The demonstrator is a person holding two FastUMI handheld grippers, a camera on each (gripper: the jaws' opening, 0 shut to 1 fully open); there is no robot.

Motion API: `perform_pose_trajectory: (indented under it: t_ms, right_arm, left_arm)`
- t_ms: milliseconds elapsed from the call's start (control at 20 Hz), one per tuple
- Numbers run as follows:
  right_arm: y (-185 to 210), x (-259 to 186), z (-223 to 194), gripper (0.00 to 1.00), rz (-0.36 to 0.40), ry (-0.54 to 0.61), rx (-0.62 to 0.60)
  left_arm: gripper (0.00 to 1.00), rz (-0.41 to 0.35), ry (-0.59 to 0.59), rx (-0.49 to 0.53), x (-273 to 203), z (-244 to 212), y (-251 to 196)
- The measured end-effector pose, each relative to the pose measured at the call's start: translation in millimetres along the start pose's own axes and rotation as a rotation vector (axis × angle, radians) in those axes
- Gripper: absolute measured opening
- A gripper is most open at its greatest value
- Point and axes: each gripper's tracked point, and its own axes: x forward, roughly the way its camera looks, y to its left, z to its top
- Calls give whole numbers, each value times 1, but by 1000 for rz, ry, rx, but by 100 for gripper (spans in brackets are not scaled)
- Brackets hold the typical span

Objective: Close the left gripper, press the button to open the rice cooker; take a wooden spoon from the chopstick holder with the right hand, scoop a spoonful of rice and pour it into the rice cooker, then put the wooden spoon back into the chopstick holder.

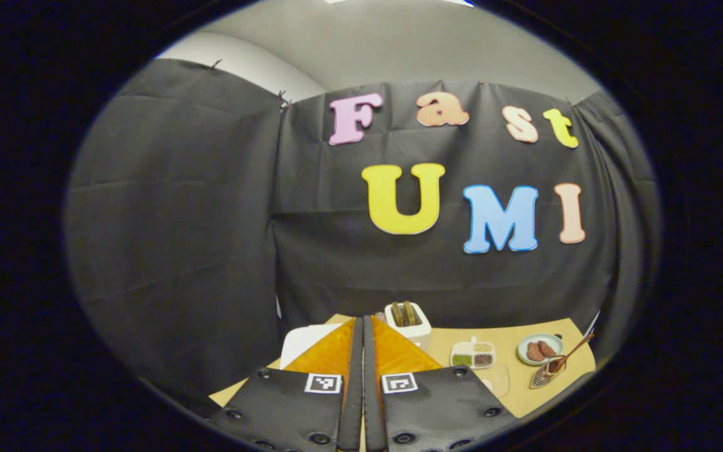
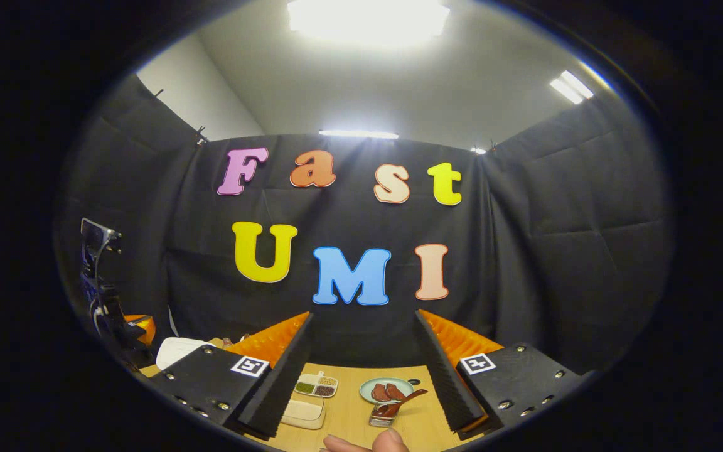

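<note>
Two pairs of tongs: state of each?
— Left gripper: fingers pressed flat together, nothing between them, raised above the near edge of the table. Right gripper: fingers spread wide, nothing held, likewise above the table.
— And the task's things, left to right, in the left gripper view?
— White rice cooker at the table's left end, partly hidden behind the left finger. Then a white slotted box at the back, a divided dish of grains and a plate of reddish-brown pieces. Chopstick holder just in front of the plate, at the right end, well apart from the cooker. Wooden spoon standing in it, handle leaning up to the right.
— Same in the right gripper view?
— Rice cooker far left, near the left gripper. Divided dish, plate and chopstick holder framed between the spread fingers, with a pale shallow box in front of the dish. Wooden spoon leaning in the holder, untouched. A person's fingertips at the lower edge.
</note>
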Motion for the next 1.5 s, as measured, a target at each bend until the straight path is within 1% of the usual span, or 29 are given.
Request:
perform_pose_trajectory:
  t_ms: [100,250,350,500,600,650,750,900,950,1050,1150,1300,1500]
  right_arm:
    - [13,3,-4,95,-25,17,-23]
    - [29,9,-20,95,-37,66,-72]
    - [33,15,-23,95,-54,83,-112]
    - [41,22,-33,95,-53,128,-128]
    - [42,25,-35,95,-58,146,-138]
    - [42,26,-34,95,-61,143,-146]
    - [41,30,-33,95,-68,141,-166]
    - [47,30,-29,95,-57,138,-143]
    - [47,31,-28,95,-54,136,-138]
    - [48,29,-25,95,-53,126,-140]
    - [47,26,-25,95,-54,123,-139]
    - [48,21,-26,95,-50,127,-128]
    - [42,13,-20,95,-60,109,-128]
  left_arm:
    - [8,26,91,0,39,-33,21]
    - [8,76,181,23,90,-78,42]
    - [9,91,267,32,118,-112,48]
    - [9,135,393,43,162,-159,52]
    - [9,144,462,33,179,-186,51]
    - [8,148,479,38,184,-196,51]
    - [8,152,522,52,184,-214,52]
    - [9,160,504,97,186,-211,54]
    - [9,159,504,92,184,-209,54]
    - [9,148,487,25,182,-201,55]
    - [8,141,427,-7,181,-187,56]
    - [9,156,308,12,179,-155,58]
    - [9,158,181,3,168,-104,61]
